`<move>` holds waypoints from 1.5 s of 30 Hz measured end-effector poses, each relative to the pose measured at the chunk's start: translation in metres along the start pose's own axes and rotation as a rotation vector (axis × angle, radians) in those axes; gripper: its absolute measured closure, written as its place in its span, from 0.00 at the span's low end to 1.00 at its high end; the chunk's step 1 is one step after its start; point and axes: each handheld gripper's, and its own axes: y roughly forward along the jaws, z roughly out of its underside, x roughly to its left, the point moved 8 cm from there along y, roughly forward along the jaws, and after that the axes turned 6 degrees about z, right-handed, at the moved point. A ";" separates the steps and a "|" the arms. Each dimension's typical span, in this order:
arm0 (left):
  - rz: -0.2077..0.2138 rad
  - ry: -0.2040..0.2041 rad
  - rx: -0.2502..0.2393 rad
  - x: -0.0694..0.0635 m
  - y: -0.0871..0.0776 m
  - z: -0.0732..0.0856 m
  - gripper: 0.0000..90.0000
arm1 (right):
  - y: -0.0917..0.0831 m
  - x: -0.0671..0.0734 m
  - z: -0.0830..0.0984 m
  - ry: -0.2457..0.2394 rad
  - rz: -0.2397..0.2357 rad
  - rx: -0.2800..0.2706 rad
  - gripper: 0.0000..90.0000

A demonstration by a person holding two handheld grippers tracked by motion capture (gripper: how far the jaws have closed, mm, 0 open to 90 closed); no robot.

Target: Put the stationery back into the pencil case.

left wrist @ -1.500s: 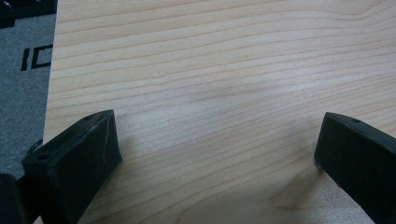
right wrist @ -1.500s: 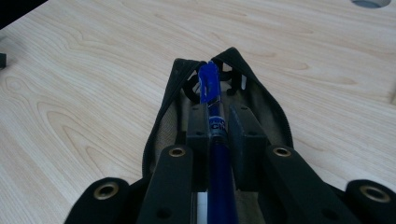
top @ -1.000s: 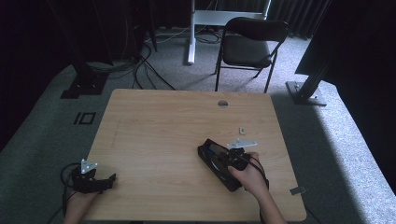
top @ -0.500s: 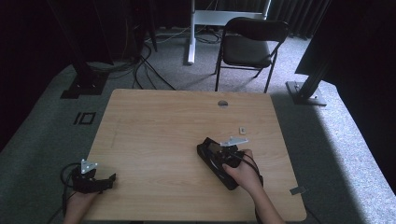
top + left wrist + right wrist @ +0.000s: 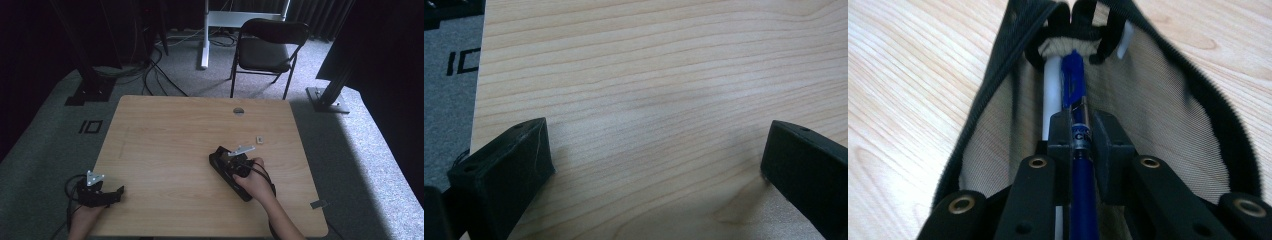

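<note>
Blue pen point(image 5: 1079, 150) pinched between the pads of the right gripper point(image 5: 1079, 131), jaws closed tight on the barrel, capped tip pointing into the open mouth of a black mesh pencil case point(image 5: 1168, 115). White pen point(image 5: 1052, 95) already lying inside, just left of the blue one and touching it. Case on the wooden table point(image 5: 165, 130), right of centre, near edge side, under the right gripper point(image 5: 235, 162) in the high view.

Risks, as judged: blue tip catching on the white pen or on the zipper edge and jamming short of the far end; soft case sliding or buckling under the push, with nothing bracing it. Pen held off its middle, so possible pivot in the grip.

Left gripper point(image 5: 107, 194) at the near left corner, jaws wide apart, holding nothing, well apart from the case. Small pale item point(image 5: 259, 138) lying beyond the case, too small to identify.
</note>
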 end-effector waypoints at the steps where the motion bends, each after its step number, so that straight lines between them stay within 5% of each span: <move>1: 0.000 0.000 0.000 0.000 0.000 0.000 0.00 | 0.005 0.001 0.000 -0.009 -0.001 0.016 0.88; 20: 0.000 0.000 0.000 0.000 0.000 0.000 0.00 | 0.014 0.002 0.000 -0.030 -0.024 0.052 0.84; 45: 0.000 0.000 0.000 0.000 0.000 0.000 0.00 | -0.048 -0.018 -0.034 0.057 -0.061 -0.148 0.86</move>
